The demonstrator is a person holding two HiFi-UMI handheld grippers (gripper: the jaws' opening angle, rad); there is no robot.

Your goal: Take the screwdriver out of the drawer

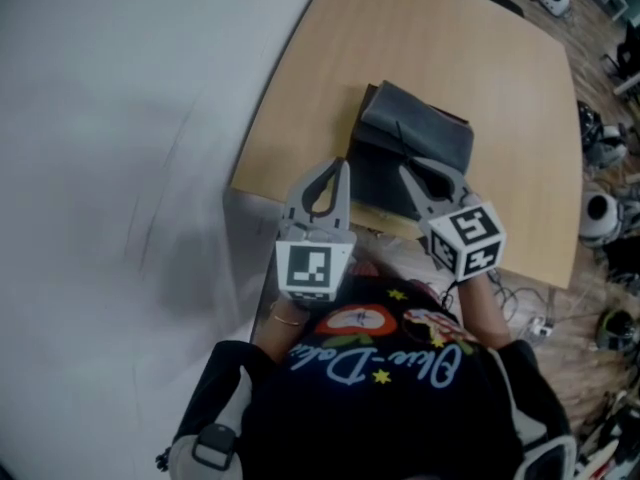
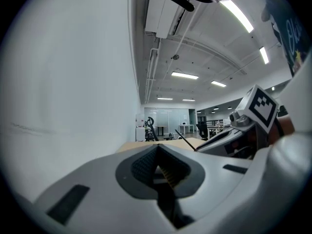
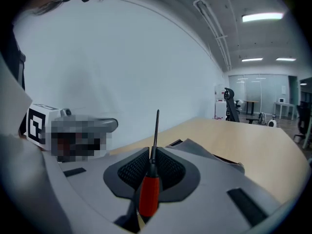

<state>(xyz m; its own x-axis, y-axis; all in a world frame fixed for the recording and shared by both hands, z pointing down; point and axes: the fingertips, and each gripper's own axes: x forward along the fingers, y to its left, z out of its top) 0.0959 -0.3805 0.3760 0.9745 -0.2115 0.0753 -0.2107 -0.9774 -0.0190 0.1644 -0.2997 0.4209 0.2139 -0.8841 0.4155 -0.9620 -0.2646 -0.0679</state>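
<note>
A screwdriver (image 3: 149, 194) with a red handle and thin black shaft stands upright between the jaws of my right gripper (image 3: 155, 151), which is shut on it. In the left gripper view its shaft (image 2: 185, 141) shows as a thin dark line. In the head view the right gripper (image 1: 408, 171) hovers over the near side of a dark grey fabric drawer box (image 1: 420, 133) on the wooden table (image 1: 470, 58). Just left of it, my left gripper (image 1: 343, 166) is shut with nothing in it. The box's inside is hidden.
A plain white wall (image 1: 110, 148) fills the left side. The table's near edge (image 1: 250, 193) lies under the grippers. Cables and small devices (image 1: 600, 218) lie on the floor to the right. Office chairs (image 3: 233, 108) stand far behind the table.
</note>
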